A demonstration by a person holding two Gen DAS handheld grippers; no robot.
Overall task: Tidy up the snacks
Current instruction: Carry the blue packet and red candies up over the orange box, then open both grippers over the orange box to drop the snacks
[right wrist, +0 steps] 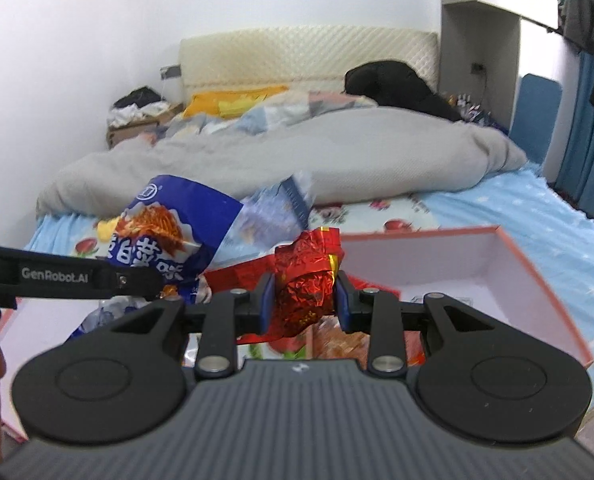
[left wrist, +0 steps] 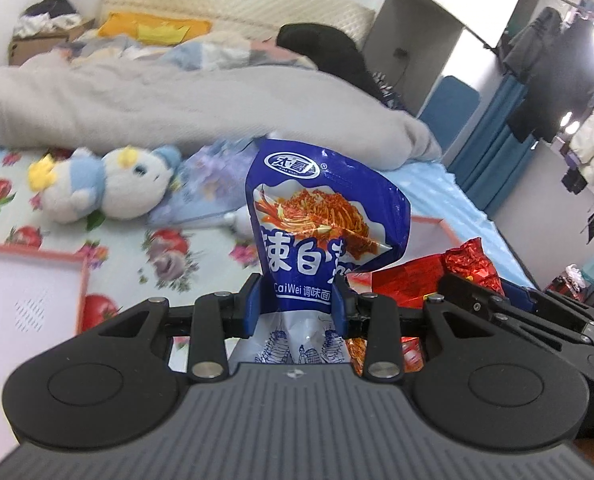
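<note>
Ribbed grey gripper housing filled the bottom of both wrist views. Left gripper (left wrist: pixel 297 300) was clamped on the blue snack pouch (left wrist: pixel 321 216), jaws pinching its lower band at frame centre; pouch stood upright above the jaws, top seam bent to the right. Right gripper (right wrist: pixel 303 302) was clenched on the red foil snack pack (right wrist: pixel 309 272), foil crumpled and bulging between the blue pads at frame centre.

Both packs were held up in the air, clear of the bedsheet (left wrist: pixel 137 248). In the right view the blue pouch sat at left centre, close beside the red pack; whether they touched could not be told. Pink-rimmed white box (right wrist: pixel 529 264) lay open at right of that view, more red packets visible beneath the gripper. A second pink-edged tray (left wrist: pixel 37 280) showed at the left edge of the left view. Plush toy (left wrist: pixel 109 184) lay on the sheet, upper left.

Risks, judged:
- Foil is slick and the grip sits on a crumpled bulge; a quick swing could let the pack slip out.
- Blue pouch is held low, so its tall top could flop and catch the box rim on lowering.
- Grippers work close together; crossing paths could knock one pack loose.
</note>
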